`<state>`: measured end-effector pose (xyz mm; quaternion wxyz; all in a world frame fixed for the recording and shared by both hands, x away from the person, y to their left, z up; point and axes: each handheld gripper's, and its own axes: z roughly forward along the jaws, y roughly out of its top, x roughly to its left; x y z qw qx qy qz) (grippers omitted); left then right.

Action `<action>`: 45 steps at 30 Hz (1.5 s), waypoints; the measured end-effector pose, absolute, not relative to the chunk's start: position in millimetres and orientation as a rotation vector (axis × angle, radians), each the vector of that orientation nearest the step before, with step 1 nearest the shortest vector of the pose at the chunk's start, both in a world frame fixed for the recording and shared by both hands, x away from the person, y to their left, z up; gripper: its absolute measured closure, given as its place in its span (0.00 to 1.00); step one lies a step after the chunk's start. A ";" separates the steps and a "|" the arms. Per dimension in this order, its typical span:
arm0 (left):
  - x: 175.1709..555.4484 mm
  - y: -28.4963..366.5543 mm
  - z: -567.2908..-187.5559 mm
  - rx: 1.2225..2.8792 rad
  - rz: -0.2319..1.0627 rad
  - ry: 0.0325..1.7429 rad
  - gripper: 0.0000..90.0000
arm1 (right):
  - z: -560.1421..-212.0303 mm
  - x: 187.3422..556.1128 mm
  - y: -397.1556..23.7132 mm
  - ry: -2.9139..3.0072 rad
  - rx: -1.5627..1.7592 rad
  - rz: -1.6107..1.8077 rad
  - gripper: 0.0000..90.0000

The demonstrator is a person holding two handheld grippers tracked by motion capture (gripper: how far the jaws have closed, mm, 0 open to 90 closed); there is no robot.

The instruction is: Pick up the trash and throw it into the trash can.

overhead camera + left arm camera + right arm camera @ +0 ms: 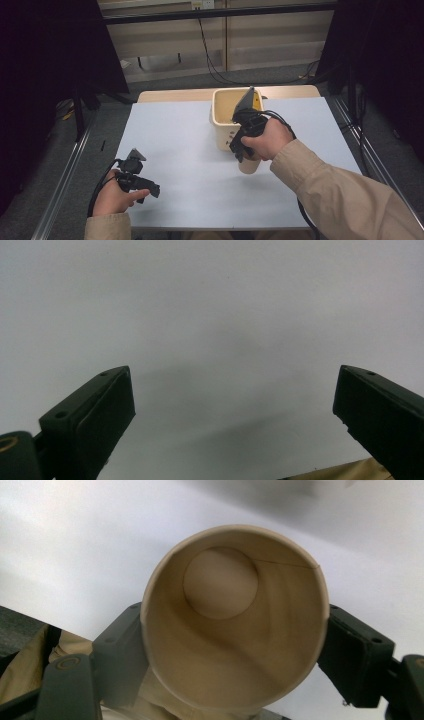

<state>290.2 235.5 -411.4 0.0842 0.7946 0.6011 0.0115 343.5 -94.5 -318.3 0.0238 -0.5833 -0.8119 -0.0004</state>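
Dim room, dark curtains both sides, grey floor, cables along the back wall. White counter [190, 150] with a wooden strip at the far edge. Cream square bin [223, 117] sits near the far edge, right of centre, open top, something yellow inside at its right wall.

Right tool [243, 152] — clamped on a paper cup [235, 625], jaws pressing the cup's wall from both sides just below the rim. In the right gripper view the cup is empty, round bottom visible, seam down one side, mouth facing the camera. In the high view the cup [248, 164] sits just in front of the bin, under the right hand [270, 140]; whether its base touches the counter I can't tell.

Left tool [142, 187] — jaws wide apart, nothing between them, bare white counter beyond them in the left gripper view. Held in the left hand [112, 197] near the counter's near-left corner, well apart from cup and bin. Beige sleeves on both arms.
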 end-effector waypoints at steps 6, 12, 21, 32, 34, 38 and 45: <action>290.1 235.6 -411.2 2.365 0.030 1.796 0.03 | -299.5 349.2 -99.1 -2.522 -1.794 0.007 0.24; 290.1 235.8 -410.8 2.365 0.023 1.795 0.03 | -278.6 355.5 -103.7 -2.534 -1.797 0.008 0.24; 290.3 236.1 -409.9 2.368 0.016 1.791 0.03 | -257.2 365.4 -108.0 -2.528 -1.806 0.030 0.24; 290.4 236.5 -408.6 2.365 0.010 1.785 0.03 | -227.6 377.4 -104.2 -2.544 -1.796 0.041 0.24; 290.2 236.5 -408.8 2.354 0.004 1.784 0.03 | -222.8 380.1 -103.6 -2.555 -1.792 0.044 0.24; 290.7 236.3 -409.8 2.366 0.022 1.777 0.03 | -212.5 384.8 -102.3 -2.559 -1.798 0.042 0.24; 290.9 236.4 -409.4 2.364 0.020 1.775 0.03 | -196.5 394.2 -102.7 -2.572 -1.810 0.041 0.25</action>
